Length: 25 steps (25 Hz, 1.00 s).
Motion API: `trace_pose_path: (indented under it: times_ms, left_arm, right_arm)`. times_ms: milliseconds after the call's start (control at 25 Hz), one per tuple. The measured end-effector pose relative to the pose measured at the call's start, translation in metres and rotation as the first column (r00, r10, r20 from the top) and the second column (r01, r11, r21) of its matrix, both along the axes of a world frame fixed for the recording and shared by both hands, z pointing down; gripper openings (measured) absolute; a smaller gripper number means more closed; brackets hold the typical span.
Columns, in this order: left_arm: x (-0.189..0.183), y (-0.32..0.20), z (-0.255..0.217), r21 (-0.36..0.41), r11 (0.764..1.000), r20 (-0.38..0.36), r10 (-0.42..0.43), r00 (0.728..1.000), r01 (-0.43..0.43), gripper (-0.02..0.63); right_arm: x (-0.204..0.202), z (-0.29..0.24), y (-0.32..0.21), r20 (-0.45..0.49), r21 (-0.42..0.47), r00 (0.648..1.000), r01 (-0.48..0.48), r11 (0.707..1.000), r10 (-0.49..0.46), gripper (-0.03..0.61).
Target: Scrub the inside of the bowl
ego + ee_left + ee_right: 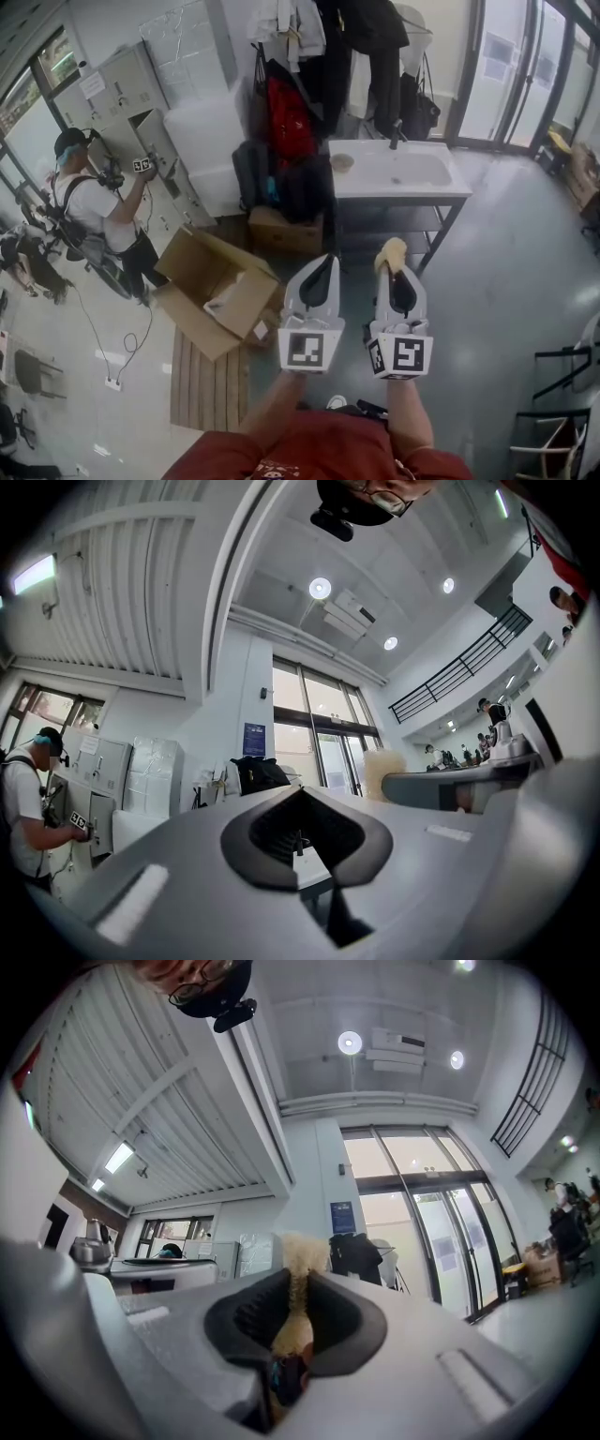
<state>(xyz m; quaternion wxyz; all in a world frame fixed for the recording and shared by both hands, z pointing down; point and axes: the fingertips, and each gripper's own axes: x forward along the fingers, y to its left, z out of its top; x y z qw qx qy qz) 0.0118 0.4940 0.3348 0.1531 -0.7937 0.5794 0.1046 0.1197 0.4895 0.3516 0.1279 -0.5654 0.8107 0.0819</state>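
Note:
A small tan bowl (pixel 342 162) stands on the left end of the white sink counter (pixel 375 186), well ahead of both grippers. My left gripper (pixel 321 262) is held up in front of me, jaws shut with nothing between them (pixel 302 801). Beside it, my right gripper (pixel 397 261) is shut on a pale yellow scrubbing sponge (pixel 391 250). The sponge (pixel 298 1252) sticks out past the tips of the right gripper (pixel 298 1286). Both grippers hang in the air, tilted slightly upward, apart from the bowl.
The sink has a black faucet (pixel 397 134) and a basin (pixel 408 169). An open cardboard box (pixel 216 281) and a wooden pallet (pixel 211 375) lie left of me, and another box (pixel 286 230) sits by the sink. A person (pixel 94 211) stands far left. Bags and clothes (pixel 291 122) hang behind.

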Motion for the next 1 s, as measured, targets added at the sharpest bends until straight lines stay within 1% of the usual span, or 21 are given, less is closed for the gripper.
trace_pose_path:
  times_ms: [160, 320, 440, 680, 880, 1000]
  left_arm:
    - [0.016, -0.007, 0.002, -0.004, 1.0, -0.011, -0.01, 1.0, 0.01, 0.006]
    - [0.026, -0.013, 0.006, -0.015, 1.0, 0.006, -0.022, 1.0, 0.022, 0.006]
    - [0.028, -0.022, 0.007, -0.009, 0.999, 0.008, -0.033, 0.999, 0.033, 0.006]
    - [0.018, -0.052, 0.013, -0.016, 0.999, -0.002, -0.044, 0.999, 0.044, 0.006]
    - [0.005, -0.088, 0.011, 0.002, 0.999, 0.001, -0.043, 0.999, 0.043, 0.006]
    - [-0.008, -0.113, 0.008, -0.004, 0.999, 0.003, -0.045, 0.999, 0.045, 0.006]
  right_arm:
    - [0.014, 0.0, -0.009, -0.012, 0.009, 1.0, 0.017, 1.0, -0.016, 0.043]
    - [0.025, 0.003, -0.016, -0.011, -0.009, 1.0, 0.023, 1.0, -0.023, 0.043]
    - [0.031, 0.003, -0.026, -0.013, -0.003, 1.0, 0.014, 1.0, -0.014, 0.044]
    - [0.025, 0.007, -0.055, -0.022, 0.014, 1.0, 0.01, 1.0, -0.01, 0.046]
    - [0.01, 0.009, -0.092, -0.047, 0.009, 0.999, 0.012, 1.0, -0.012, 0.046]
    - [-0.004, 0.004, -0.116, -0.051, 0.009, 0.999, 0.013, 1.0, -0.013, 0.046]
